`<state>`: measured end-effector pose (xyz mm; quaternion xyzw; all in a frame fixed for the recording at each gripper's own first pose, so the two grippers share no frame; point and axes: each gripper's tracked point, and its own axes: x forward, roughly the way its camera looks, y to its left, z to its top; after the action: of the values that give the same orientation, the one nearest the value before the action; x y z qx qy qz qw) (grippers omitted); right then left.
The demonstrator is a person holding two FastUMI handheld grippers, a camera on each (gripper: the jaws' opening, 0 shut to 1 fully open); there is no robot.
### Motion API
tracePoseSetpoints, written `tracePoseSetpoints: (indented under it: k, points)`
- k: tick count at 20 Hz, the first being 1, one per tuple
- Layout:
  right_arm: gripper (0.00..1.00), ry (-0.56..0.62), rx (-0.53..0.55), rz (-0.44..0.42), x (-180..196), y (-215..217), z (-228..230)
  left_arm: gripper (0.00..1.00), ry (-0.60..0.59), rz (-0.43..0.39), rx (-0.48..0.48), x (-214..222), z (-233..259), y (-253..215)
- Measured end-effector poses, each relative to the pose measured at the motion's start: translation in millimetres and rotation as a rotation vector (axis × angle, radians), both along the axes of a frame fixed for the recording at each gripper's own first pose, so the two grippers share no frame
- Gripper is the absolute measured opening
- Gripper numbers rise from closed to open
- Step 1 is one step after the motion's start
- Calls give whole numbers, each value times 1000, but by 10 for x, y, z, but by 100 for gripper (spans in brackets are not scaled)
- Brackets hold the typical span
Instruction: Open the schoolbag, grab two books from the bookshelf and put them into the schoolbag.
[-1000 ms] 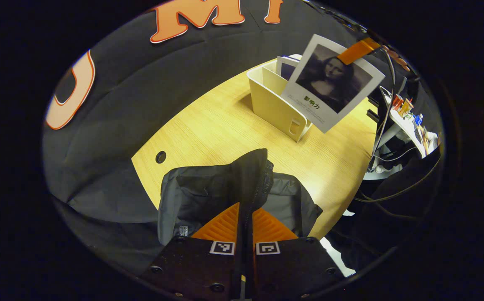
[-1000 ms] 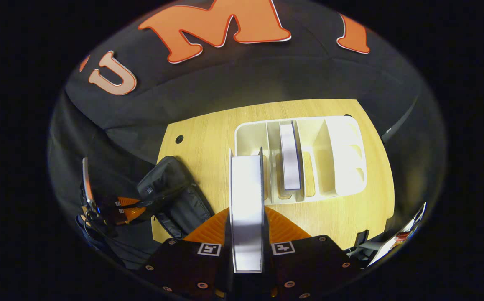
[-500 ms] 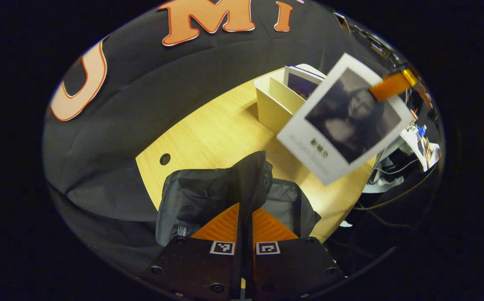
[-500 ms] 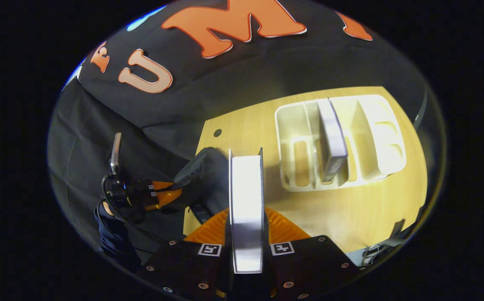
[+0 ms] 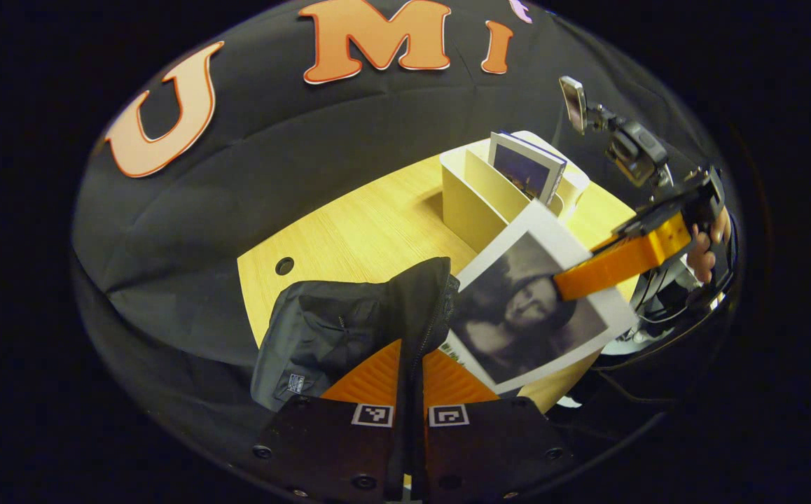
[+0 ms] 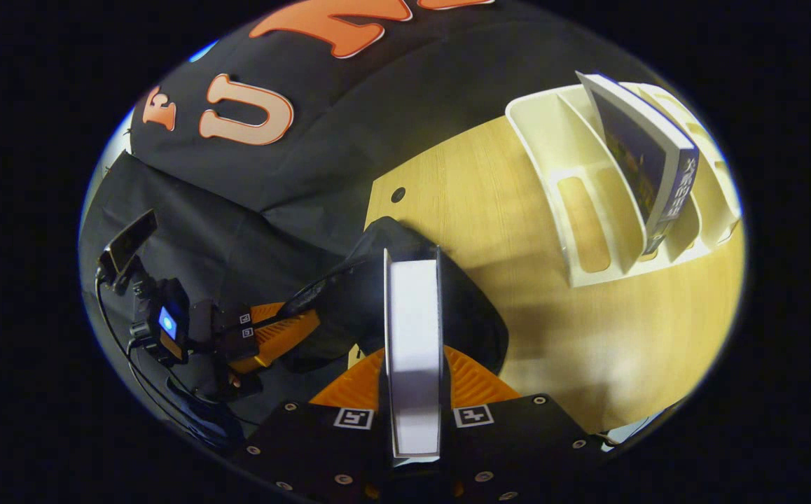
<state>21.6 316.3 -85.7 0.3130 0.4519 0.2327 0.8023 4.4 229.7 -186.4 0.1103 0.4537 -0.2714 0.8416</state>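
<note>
The black schoolbag (image 5: pixel 335 329) lies at the near left end of the table. My left gripper (image 5: pixel 411 350) is shut on its raised flap edge, holding the bag open. My right gripper (image 6: pixel 412 353) is shut on a white book (image 6: pixel 412 329), seen edge-on over the schoolbag (image 6: pixel 479 315). In the left gripper view that book (image 5: pixel 524 311) shows a portrait cover, tilted, its lower corner at the bag's opening, with the right gripper (image 5: pixel 570 283) clamping its upper edge. A second book (image 5: pixel 526 168) stands in the white bookshelf (image 5: pixel 472 203).
The wooden table (image 5: pixel 363 231) has a cable hole (image 5: pixel 284 266) near the bag. The bookshelf (image 6: pixel 587 210) with the remaining book (image 6: pixel 647 168) stands to the right of the bag. The left gripper (image 6: pixel 286 329) and a hand (image 5: pixel 703 245) also show.
My right gripper has carried the portrait book away from the bookshelf, down and over to the bag's opening. My left gripper stays shut on the flap.
</note>
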Motion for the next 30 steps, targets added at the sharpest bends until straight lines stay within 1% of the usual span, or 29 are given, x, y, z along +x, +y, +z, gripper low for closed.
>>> tracePoseSetpoints:
  k: [3, 5, 8, 10, 11, 15, 19, 21, 22, 23, 24, 25, 26, 28, 29, 30]
  points:
    - [27, 9, 54, -31, 109, 266, -161, 5, -8, 31, -20, -21, -14, -4]
    - [27, 15, 88, -63, 134, 327, -264, 5, -16, 40, -31, -45, -9, -6]
    - [27, 38, 156, -128, 267, 495, -410, 4, -23, 65, -46, -78, 9, -5]
    - [27, 43, 214, -184, 348, 579, -469, 5, -19, 77, -75, -86, 28, -41]
    - [27, 50, 249, -217, 382, 620, -497, 5, -14, 76, -82, -108, 22, -68]
    - [27, 68, 328, -292, 487, 858, -657, 4, -2, 81, -108, -166, -6, -137]
    - [27, 73, 378, -336, 565, 1131, -750, 4, 13, 97, -119, -206, -30, -180]
    - [30, 86, 374, -318, 516, 1242, -808, 4, 19, 105, -116, -217, -40, -188]
    - [41, 111, 359, -283, 450, 1282, -839, 4, 21, 113, -111, -210, -40, -178]
    - [37, 135, 330, -227, 394, 1330, -881, 4, 18, 123, -102, -200, -38, -140]
    - [40, 141, 292, -167, 317, 1363, -897, 5, 13, 132, -88, -179, -48, -109]
    - [31, 130, 247, -120, 228, 1335, -881, 5, 11, 140, -81, -175, -50, -91]
    - [41, 114, 186, -77, 168, 1264, -907, 5, 12, 147, -71, -174, -52, -76]
    - [74, 94, 60, 15, 44, 1077, -998, 5, 4, 149, -54, -178, -55, -77]
    - [97, 80, 28, 46, 82, 980, -969, 5, -1, 152, -48, -176, -56, -78]
    - [98, 71, -10, 73, 52, 818, -955, 5, -5, 154, -39, -172, -61, -79]
